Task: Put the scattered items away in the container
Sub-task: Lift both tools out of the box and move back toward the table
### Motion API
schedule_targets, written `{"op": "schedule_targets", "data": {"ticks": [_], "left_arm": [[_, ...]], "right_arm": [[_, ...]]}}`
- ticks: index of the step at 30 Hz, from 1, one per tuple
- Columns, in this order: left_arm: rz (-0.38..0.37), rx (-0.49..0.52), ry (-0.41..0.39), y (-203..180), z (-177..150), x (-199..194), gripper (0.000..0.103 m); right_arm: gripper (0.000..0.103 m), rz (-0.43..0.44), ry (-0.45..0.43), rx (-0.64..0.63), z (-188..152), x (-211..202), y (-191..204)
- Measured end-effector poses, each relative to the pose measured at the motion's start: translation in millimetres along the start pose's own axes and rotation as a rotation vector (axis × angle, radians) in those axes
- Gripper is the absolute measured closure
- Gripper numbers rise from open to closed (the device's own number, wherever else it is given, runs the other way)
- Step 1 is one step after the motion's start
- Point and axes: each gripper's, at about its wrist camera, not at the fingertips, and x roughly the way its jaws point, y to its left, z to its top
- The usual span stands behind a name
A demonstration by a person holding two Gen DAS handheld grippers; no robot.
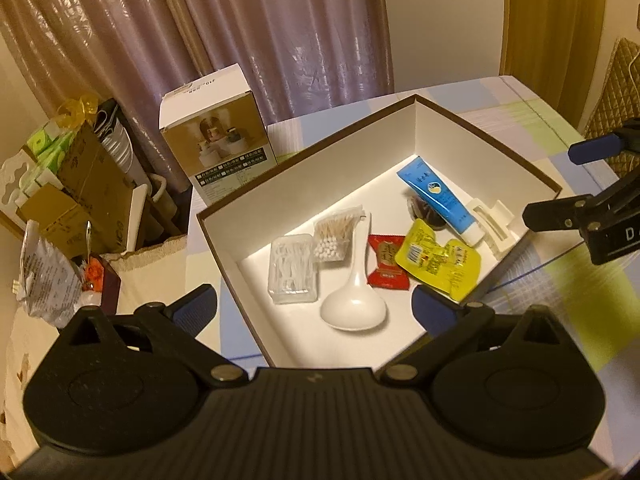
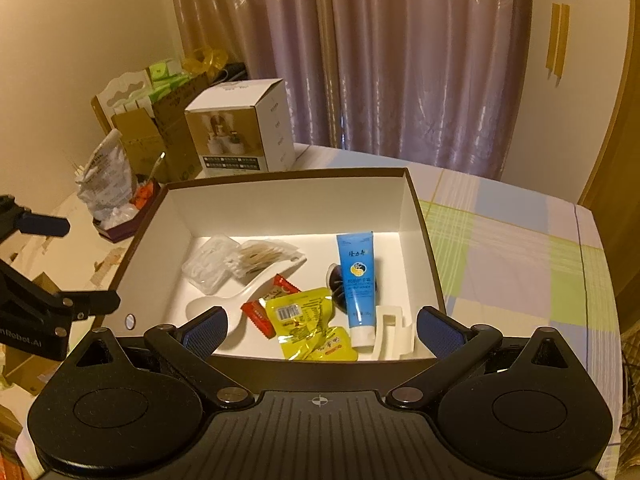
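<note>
Both the left gripper (image 1: pixel 316 304) and right gripper (image 2: pixel 318 326) hang above the box (image 2: pixel 428 240), jaws wide, empty, since every item looks already inside.

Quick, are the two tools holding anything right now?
Left tool: open, holding nothing.
Right tool: open, holding nothing.

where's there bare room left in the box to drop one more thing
Most bare floor lies along the box's far wall, behind the floss picks, cotton swabs and blue tube. A smaller patch sits at the near-left corner beside the white spoon. The near-right side is crowded: red packet, yellow pouch, hair clip.
</note>
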Motion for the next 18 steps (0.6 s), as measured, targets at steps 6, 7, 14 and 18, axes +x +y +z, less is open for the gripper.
{"op": "schedule_targets", "data": {"ticks": [6,7,14,18], "left_arm": [[0.012,-0.020,0.005,-8.3,-13.8,-11.8,0.001],[0.014,-0.024,0.004,-9.4,-15.3,-14.1,0.001],[0.033,-0.036,-0.010,-19.5,-24.2,-26.8,0.001],[0.035,-0.043,-0.019,-24.5,-29.2,-34.5,0.001]], "right_arm": [[0.000,-0.005,-0.019,-0.006,-8.6,-12.5,3.7],[0.000,-0.005,-0.023,-0.009,-9.8,-14.7,4.2],[0.000,0.020,-0.060,-0.026,-17.8,-29.9,6.2],[0.000,0.041,-0.074,-0.020,-24.5,-39.4,5.3]]}}
